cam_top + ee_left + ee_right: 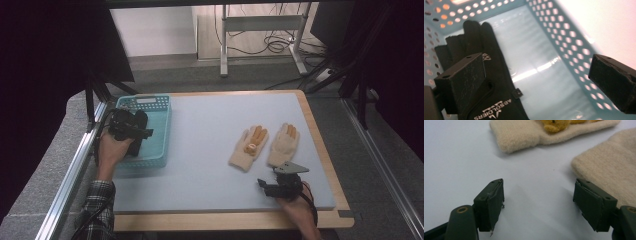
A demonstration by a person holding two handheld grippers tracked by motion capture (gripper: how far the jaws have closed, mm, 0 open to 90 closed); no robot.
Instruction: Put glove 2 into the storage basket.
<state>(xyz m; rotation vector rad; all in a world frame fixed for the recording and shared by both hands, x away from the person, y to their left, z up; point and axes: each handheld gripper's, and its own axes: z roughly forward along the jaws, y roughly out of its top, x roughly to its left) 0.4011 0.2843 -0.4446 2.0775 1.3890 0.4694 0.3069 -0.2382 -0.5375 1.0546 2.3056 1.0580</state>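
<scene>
A black glove point(491, 75) with white lettering lies flat inside the turquoise basket point(159, 131) at the table's left. My left gripper point(131, 129) hovers over the basket, jaws open, nothing between them; in the left gripper view point(536, 80) the glove lies under the left jaw. Two cream knit gloves lie on the pale blue mat at the right: one with orange fingers and an orange patch point(249, 147), one plain point(283, 144). My right gripper point(280, 184) sits just in front of the plain glove point(609, 167), open and empty point(539, 202). The patched glove's cuff point(524, 135) lies farther off.
The pale blue mat point(205, 150) covers a wooden tabletop with a bare rim point(320, 145) at right and front. Metal rails point(75, 165) run along both sides. A table frame and cables point(270, 40) stand on the floor beyond.
</scene>
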